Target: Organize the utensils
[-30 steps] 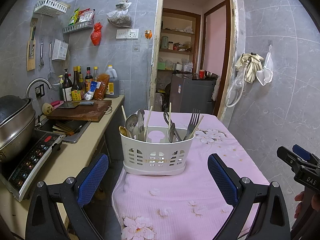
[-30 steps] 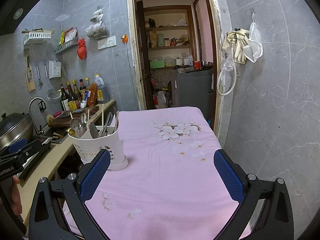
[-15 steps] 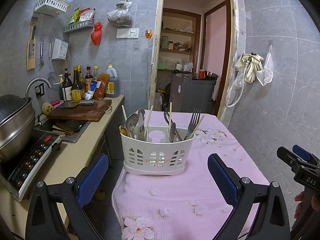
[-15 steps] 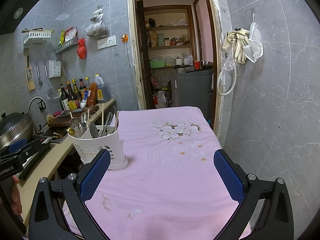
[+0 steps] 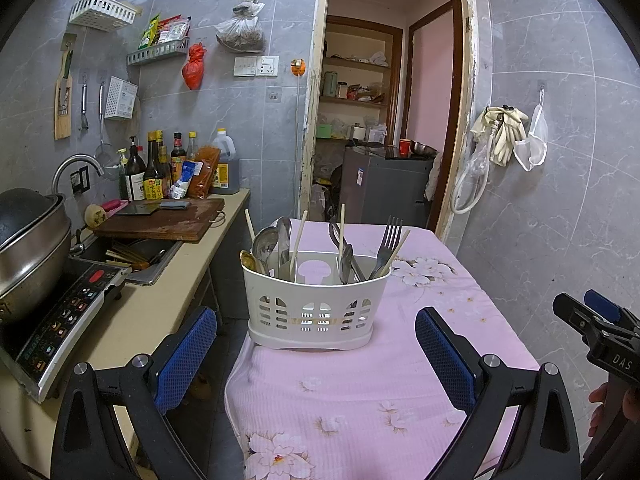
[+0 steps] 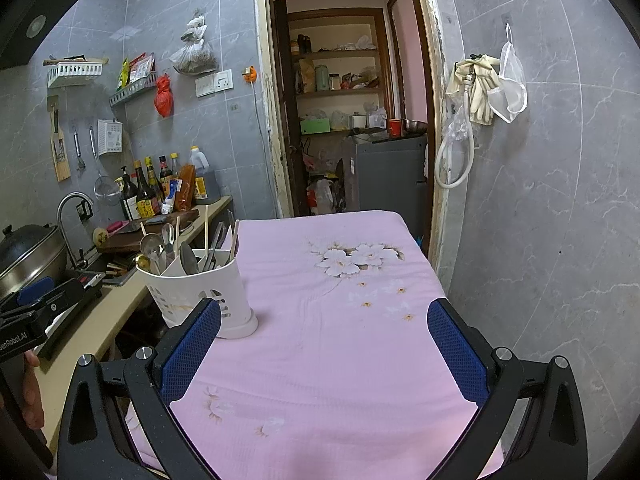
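Note:
A white slotted utensil caddy [image 5: 316,304] stands on the pink flowered tablecloth [image 5: 360,392] near the table's left edge. It holds spoons [image 5: 264,244], a fork [image 5: 389,240] and chopsticks [image 5: 299,236], all upright. My left gripper [image 5: 316,344] is open and empty, just in front of the caddy. My right gripper [image 6: 324,344] is open and empty over the cloth, with the caddy [image 6: 200,292] by its left finger. Each gripper shows at the edge of the other's view.
A counter [image 5: 132,320] runs along the left with an induction cooker [image 5: 60,320], a pot [image 5: 28,248], a sink and a wooden cutting board [image 5: 160,220]. Sauce bottles [image 5: 160,168] stand at the back. A doorway [image 5: 384,120] lies behind the table, and a tiled wall is on the right.

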A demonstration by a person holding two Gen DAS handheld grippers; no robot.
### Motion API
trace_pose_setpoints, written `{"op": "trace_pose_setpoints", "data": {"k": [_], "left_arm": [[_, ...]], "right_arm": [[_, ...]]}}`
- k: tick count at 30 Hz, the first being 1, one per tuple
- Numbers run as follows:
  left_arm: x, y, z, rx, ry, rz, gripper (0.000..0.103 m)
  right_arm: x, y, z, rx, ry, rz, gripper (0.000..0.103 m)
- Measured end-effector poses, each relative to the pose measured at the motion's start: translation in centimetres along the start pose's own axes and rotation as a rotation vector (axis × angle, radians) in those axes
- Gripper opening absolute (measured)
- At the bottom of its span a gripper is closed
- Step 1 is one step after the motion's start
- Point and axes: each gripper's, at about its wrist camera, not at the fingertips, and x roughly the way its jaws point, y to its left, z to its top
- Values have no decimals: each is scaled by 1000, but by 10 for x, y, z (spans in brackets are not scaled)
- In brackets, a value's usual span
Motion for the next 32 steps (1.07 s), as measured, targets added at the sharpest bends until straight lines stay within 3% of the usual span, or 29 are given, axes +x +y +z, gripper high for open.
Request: {"op": "trace_pose_setpoints", "data": {"k": [32], "left_arm": [[2,-6,-5,22,-2,32,100]], "right_arm": [[8,0,-9,-4,13,5,102]]}}
